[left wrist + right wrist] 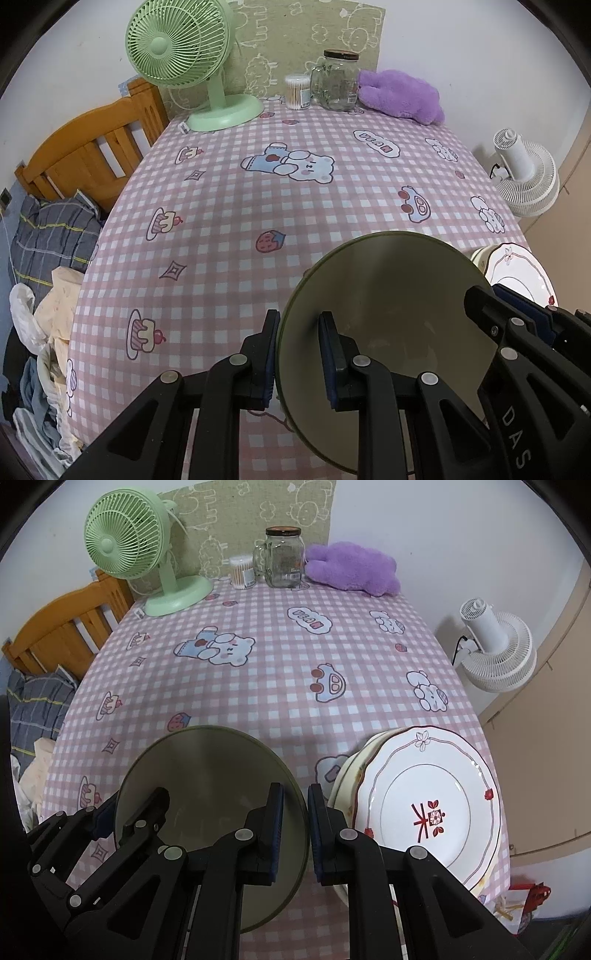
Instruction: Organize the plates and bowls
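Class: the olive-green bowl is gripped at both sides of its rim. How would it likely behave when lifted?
The olive-green bowl looks rigid, so it should keep its shape. Its smooth, glossy rim could slip between the left gripper and right gripper pads. It is probably breakable if dropped.

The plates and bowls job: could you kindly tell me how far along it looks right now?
Done: a white patterned plate already sits on a stack at the table's right edge. In hand: the olive-green bowl, its rim straddled on opposite sides by the left hand-held gripper and the right hand-held gripper. Left: placing that bowl; no other loose dishes show.
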{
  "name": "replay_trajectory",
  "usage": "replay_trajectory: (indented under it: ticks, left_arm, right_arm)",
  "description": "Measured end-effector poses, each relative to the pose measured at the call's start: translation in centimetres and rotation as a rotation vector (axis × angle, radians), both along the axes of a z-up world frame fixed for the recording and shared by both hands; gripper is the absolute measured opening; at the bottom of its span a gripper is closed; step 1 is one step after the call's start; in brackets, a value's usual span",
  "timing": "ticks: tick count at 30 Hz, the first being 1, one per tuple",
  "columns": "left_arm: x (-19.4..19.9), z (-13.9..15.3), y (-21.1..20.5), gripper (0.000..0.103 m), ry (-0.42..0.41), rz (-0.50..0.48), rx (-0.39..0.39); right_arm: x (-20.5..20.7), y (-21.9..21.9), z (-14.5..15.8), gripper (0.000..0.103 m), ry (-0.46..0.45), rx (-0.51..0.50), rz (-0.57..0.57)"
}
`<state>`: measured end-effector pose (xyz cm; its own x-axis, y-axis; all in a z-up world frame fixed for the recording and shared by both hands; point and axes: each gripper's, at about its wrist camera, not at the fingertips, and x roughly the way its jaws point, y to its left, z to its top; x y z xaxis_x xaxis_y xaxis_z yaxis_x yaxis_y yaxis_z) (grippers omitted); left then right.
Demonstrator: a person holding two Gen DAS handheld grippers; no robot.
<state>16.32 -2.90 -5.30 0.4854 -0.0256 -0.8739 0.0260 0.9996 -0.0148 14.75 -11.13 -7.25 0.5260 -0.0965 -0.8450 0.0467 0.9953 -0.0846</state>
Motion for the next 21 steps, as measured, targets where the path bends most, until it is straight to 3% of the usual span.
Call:
replay_trajectory:
  ticks: [13,20,21]
  left_arm:
    - [-0.7,0.2,0.0,0.019,0.011,-0.039,0.001]
    - [-1.2,1.8,0.2,0.038,-0.017,-0.098,-0.026]
    - [-1.2,2.0,0.3,0.039,-0.021,-0.101,-0.028]
  right_arm:
    - [-1.0,0.2,-0.2,0.020,-0.001,0.020,-0.010]
    - [-1.7,0.0,0.7,0.025,-0.011,0.053,-0.002]
    - [-1.8,0.0,1.0,0.030,-0.014,0.060,0.000]
